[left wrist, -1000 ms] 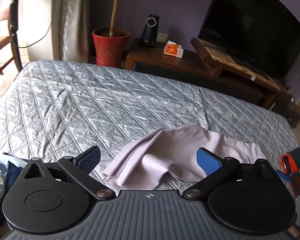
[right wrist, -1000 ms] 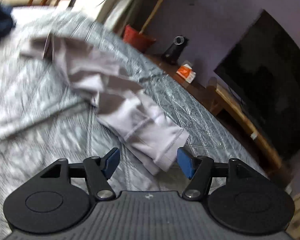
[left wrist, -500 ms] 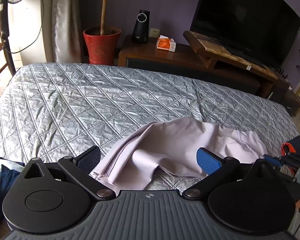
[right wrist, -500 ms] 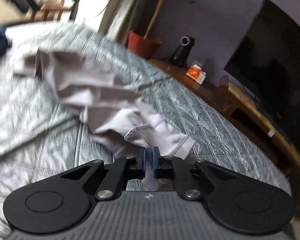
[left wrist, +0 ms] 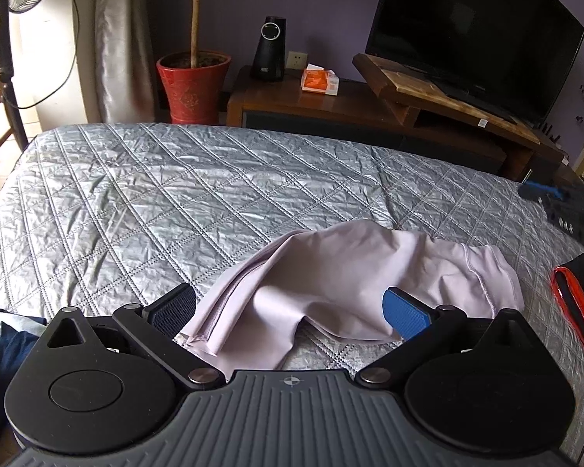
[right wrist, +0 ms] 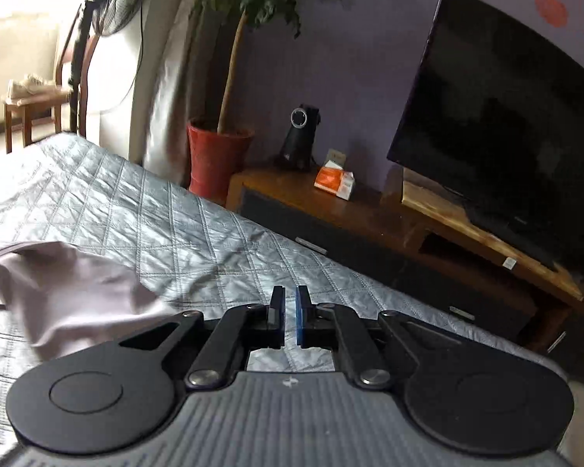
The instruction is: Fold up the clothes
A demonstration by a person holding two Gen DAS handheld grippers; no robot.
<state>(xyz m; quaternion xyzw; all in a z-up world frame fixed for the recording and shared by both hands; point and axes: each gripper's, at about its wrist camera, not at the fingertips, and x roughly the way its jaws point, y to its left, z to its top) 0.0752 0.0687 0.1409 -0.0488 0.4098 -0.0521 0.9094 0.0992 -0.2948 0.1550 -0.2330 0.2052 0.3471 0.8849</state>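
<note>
A pale lilac garment (left wrist: 354, 284) is seen lying crumpled on the grey quilted bedspread (left wrist: 167, 202), near the front edge of the bed. In the left wrist view, the left gripper (left wrist: 288, 307) is held just above the garment's near hem with its jaws spread wide, one blue pad (left wrist: 405, 317) over the cloth and the other at its left edge; nothing is gripped.

The right gripper (right wrist: 290, 317) is shown in its own view with the jaws clenched almost together and nothing caught between them; the bedspread can be seen through the slit. The garment (right wrist: 70, 292) lies to its left, apart from the jaws. In the left wrist view the right gripper (left wrist: 564, 210) is seen blurred at the right edge, lifted above the bed.

A black and orange item (left wrist: 576, 303) rests at the bed's right edge, and dark blue clothing (left wrist: 7, 346) is glimpsed at the left. Beyond the bed a red plant pot (left wrist: 192, 85), a dark wooden cabinet (left wrist: 311, 105), an orange box (left wrist: 319, 79) and a television (left wrist: 471, 35) are visible.
</note>
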